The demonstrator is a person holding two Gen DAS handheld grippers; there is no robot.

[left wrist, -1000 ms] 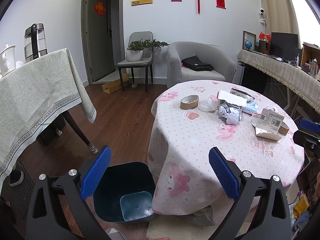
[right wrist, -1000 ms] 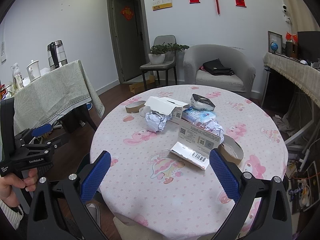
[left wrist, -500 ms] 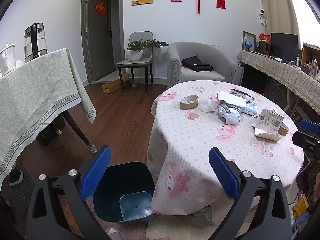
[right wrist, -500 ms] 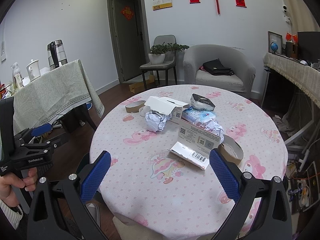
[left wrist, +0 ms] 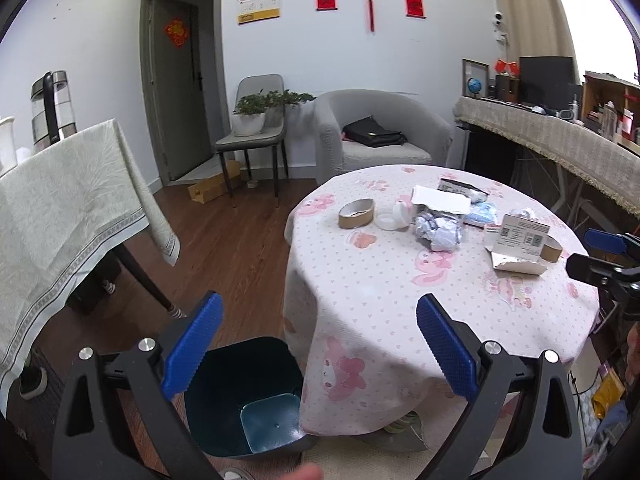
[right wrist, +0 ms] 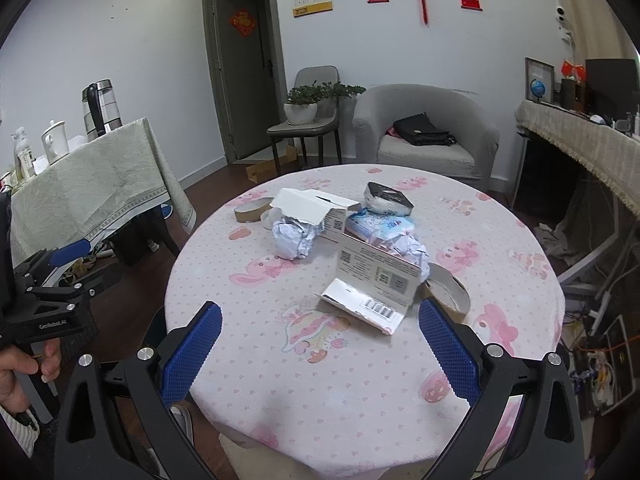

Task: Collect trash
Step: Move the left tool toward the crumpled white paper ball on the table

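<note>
Trash lies on a round table with a pink patterned cloth (right wrist: 360,380): a crumpled paper ball (right wrist: 292,238), an open white carton (right wrist: 372,284), a second open white box (right wrist: 316,208), cardboard tape rings (right wrist: 250,210) (right wrist: 448,290), a blue-white wrapper (right wrist: 380,226) and a dark packet (right wrist: 388,198). A dark teal bin (left wrist: 244,396) stands on the floor at the table's left side. My left gripper (left wrist: 318,344) hangs open above the bin and table edge, holding nothing. My right gripper (right wrist: 320,346) is open over the table's near edge, short of the carton.
A second table with a green cloth (left wrist: 60,208) and a kettle (left wrist: 52,108) stands at left. Behind the round table are a chair with a plant (left wrist: 256,120), a grey armchair (left wrist: 376,136) and a long sideboard (left wrist: 560,148). Cables lie on the floor at right (right wrist: 600,344).
</note>
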